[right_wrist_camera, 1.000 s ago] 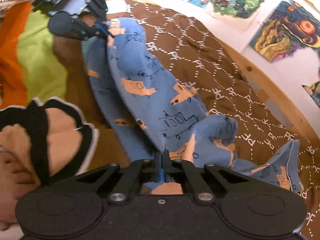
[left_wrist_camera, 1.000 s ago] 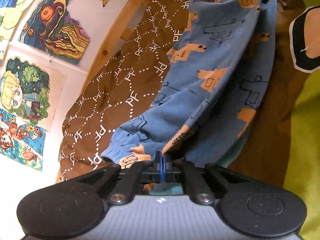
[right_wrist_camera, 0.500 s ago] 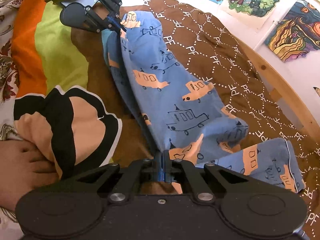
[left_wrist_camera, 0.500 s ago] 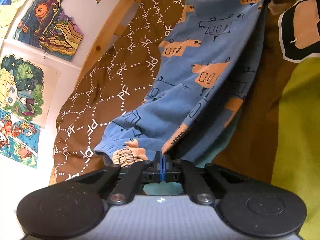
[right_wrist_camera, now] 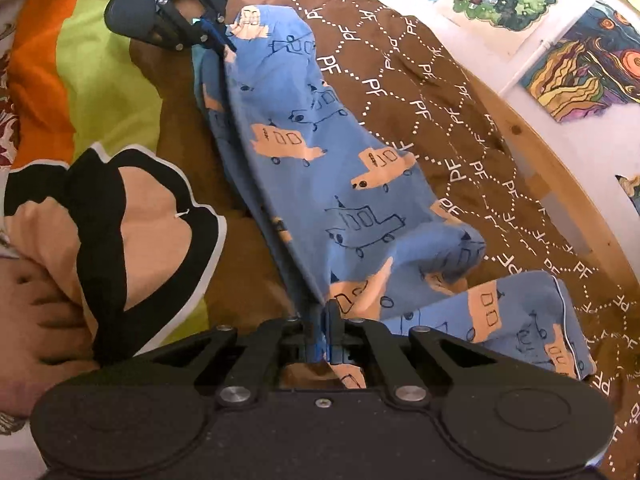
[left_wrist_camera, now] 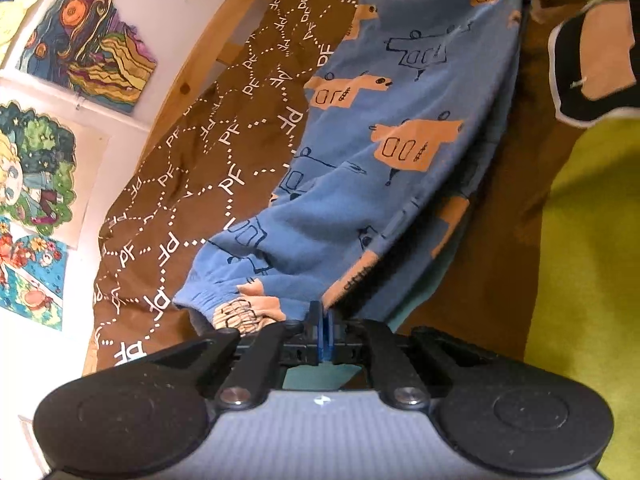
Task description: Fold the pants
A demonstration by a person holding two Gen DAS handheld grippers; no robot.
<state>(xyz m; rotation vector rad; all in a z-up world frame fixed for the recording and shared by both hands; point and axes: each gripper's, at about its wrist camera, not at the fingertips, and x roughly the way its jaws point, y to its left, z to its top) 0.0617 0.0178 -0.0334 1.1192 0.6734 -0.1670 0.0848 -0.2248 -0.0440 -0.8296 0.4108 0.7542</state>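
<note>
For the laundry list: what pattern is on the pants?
Blue pants with orange and outlined vehicles; the right wrist view shows it best.

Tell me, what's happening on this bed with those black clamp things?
A person is folding a pair of blue pants printed with little trucks, using a handheld gripper in each hand. The left gripper and the right gripper each pinch one end of a fold in the fabric, stretched between them above the brown bedspread. Both sets of jaws are just starting to ease open, fabric between them. Another garment, black and peach, lies nearby.

Warm indoor light, soft blur, strong fisheye bending at edges.
</note>
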